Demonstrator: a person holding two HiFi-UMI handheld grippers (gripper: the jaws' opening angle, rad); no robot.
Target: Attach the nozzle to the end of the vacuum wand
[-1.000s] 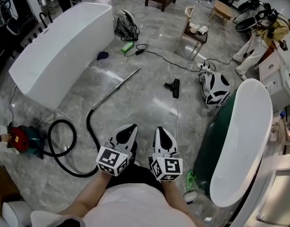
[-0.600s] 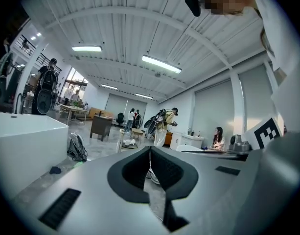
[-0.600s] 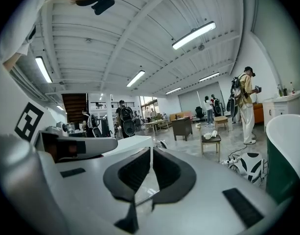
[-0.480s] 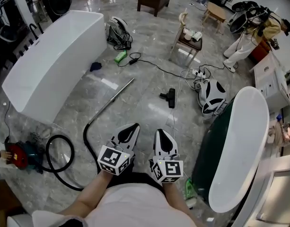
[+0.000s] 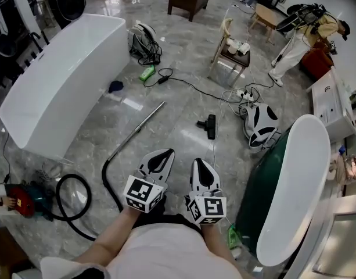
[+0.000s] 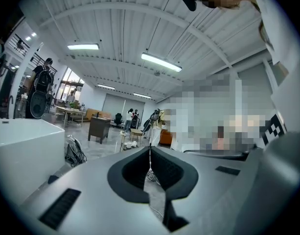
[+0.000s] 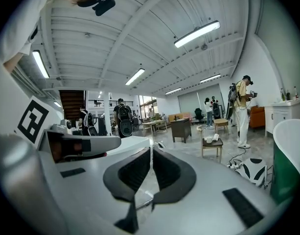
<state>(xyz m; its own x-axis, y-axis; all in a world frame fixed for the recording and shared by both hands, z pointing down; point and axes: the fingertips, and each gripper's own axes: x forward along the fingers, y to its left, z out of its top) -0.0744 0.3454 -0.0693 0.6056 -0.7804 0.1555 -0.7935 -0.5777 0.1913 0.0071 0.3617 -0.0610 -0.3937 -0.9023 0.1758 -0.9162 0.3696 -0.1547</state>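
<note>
The step in hand looks like the approach. The left hand-held gripper (image 5: 162, 154) and right hand-held gripper (image 5: 200, 163) are both clenched on nothing. The small black nozzle (image 5: 210, 125) lies on the floor (image 5: 183, 100), apart from the silver vacuum wand (image 5: 140, 125). The next move calls for reaching down and grasping both.

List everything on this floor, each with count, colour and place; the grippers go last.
left bathtub: one, white, left
right bathtub: one, white with green side, right
vacuum wand: one, silver, flat mid-floor
hose: one, black, looped lower left
nozzle: one, black, right of wand, apart
vacuum body: one, red, left edge
packs: two, black-white, one near each bathtub
stool: one, wooden, top centre
person: one, light clothes, top right
left gripper: one, white-black, shut, empty, bottom centre
right gripper: one, white-black, shut, empty, beside it
</note>
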